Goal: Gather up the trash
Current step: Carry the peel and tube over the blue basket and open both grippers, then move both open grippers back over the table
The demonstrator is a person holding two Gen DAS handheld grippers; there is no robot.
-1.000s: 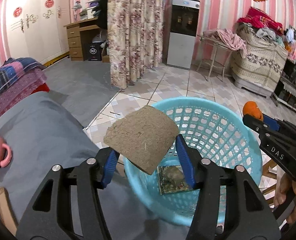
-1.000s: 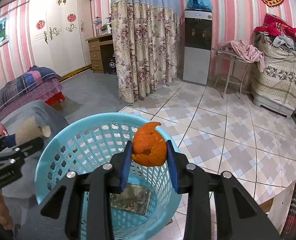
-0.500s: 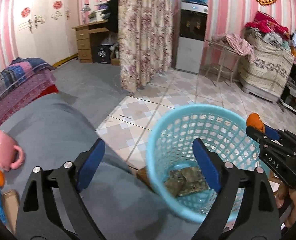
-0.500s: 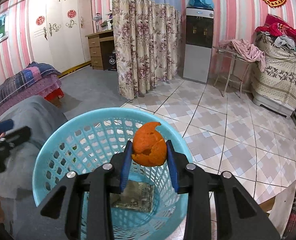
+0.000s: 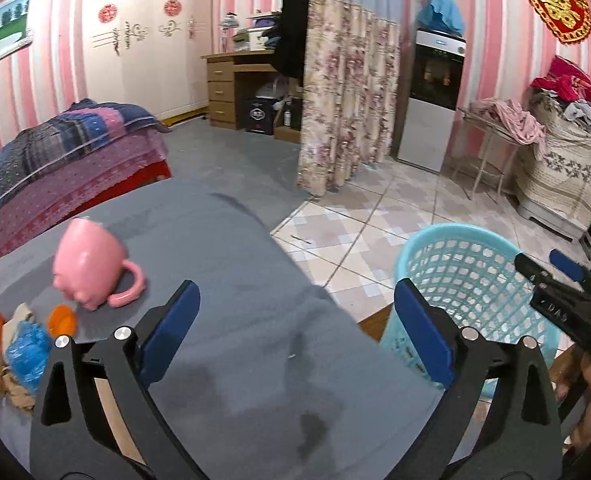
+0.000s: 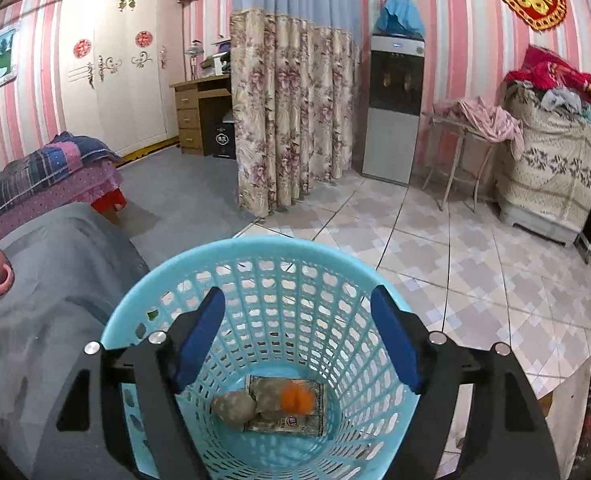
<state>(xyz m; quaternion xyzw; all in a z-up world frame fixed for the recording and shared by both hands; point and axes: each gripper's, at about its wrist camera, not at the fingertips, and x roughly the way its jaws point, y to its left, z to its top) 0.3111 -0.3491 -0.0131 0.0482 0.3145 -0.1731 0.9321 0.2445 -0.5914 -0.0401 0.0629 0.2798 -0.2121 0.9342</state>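
Partly blurred trash (image 5: 13, 354), frame-cropped

"DAS" in white letters on black body of right gripper (image 5: 563, 280), just right of the blue basket (image 5: 435, 240). Red-and-gold heart wall hanging (image 5: 551, 4), high above the basket, carries a gold double-happiness character. Black box (image 5: 258, 116) under the wooden desk has a white emblem, unreadable. Printed packet (image 6: 287, 420) on the basket floor: text too blurred.

Even, soft indoor light; strong fisheye bending, dark corners; left-edge clutter slightly blurred, perhaps motion.
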